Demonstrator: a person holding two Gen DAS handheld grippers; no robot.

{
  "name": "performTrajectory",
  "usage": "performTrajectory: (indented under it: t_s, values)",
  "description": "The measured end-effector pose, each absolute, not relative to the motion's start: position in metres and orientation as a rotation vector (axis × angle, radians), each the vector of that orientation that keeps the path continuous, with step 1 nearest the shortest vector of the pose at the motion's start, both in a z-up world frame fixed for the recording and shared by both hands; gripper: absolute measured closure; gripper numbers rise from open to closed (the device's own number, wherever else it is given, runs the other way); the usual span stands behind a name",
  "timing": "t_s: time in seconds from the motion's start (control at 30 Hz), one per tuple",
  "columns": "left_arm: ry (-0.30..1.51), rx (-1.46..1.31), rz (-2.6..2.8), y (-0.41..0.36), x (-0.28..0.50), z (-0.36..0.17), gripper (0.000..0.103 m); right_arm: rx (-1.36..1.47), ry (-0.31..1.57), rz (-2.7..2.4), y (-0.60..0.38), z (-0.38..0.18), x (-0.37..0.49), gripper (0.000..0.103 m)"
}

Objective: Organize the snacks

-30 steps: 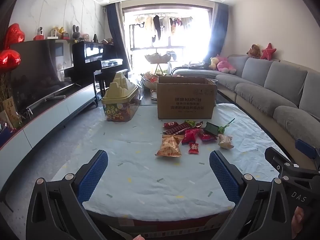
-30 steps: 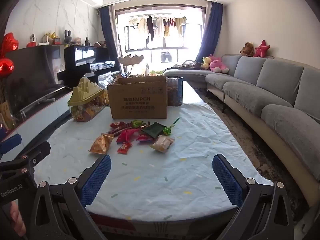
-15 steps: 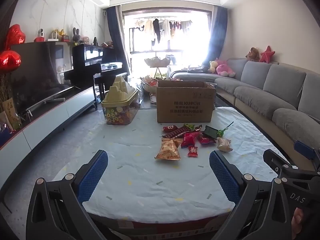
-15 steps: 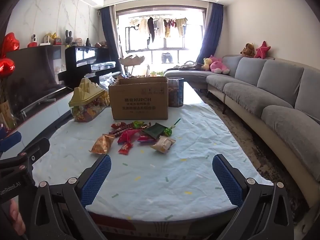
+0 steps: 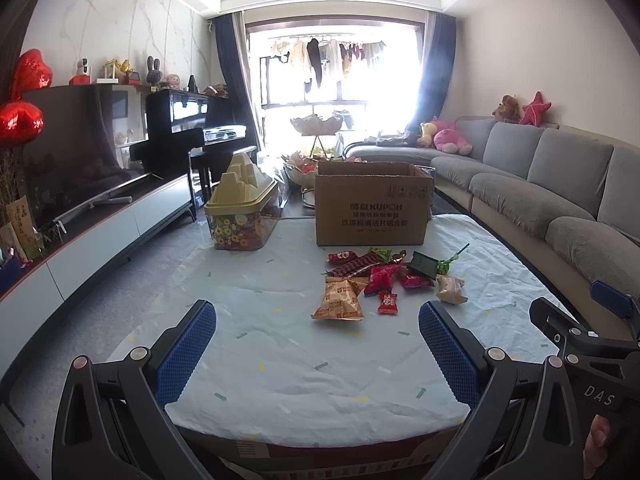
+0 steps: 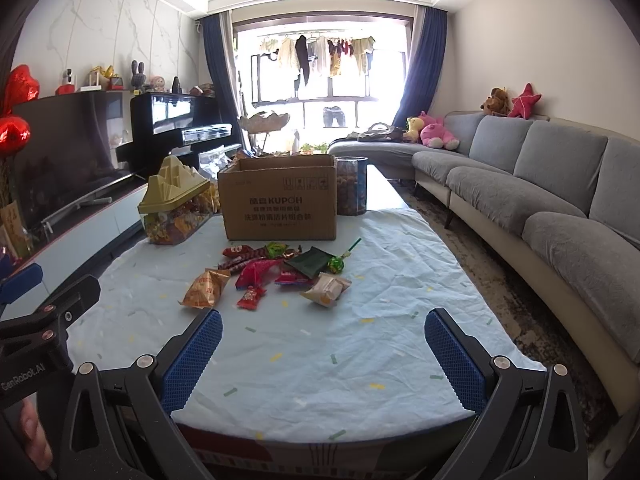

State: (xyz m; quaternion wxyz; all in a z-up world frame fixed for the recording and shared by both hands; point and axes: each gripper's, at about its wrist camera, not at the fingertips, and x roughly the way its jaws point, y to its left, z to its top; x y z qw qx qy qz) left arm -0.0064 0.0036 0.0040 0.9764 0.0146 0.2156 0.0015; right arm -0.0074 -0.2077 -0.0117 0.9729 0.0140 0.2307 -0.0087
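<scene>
Two tools are in our hands, and both stand with their blue-padded fingers spread wide and nothing between them. The left tool and the right tool hover over the near edge of the table, which is covered with a pale blue cloth.

We judge the task to be at its very start: no snack is held, and the whole pile of snacks lies loose on the cloth, well ahead of both tools. The next move calls for one tool to reach forward to a single packet at the edge of the pile, close on it without crushing it, and carry it to a container.

The pile sits mid-table, just in front of an open cardboard box. Nearest us lies an orange crinkled bag; beside it a small red sweet. To the right rests a pale wrapped pastry, with a dark green flat packet and a green lollipop behind it. Red wrappers overlap in the middle, so we cannot count them.

Left of the box stands a clear plastic tub with a yellow mountain-shaped lid, already full of colourful sweets. A tall clear jar stands behind the box's right corner. The wrappers look thin, light and slippery.
</scene>
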Motion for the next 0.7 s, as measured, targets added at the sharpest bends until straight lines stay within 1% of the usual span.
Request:
performTrajectory:
  t_s: [0.7]
  values:
    - [0.436,0.026,0.001,0.006,-0.0073,0.0058,0.0,0.028,0.468,-0.016,-0.2058,-0.0099,-0.0065,0.0]
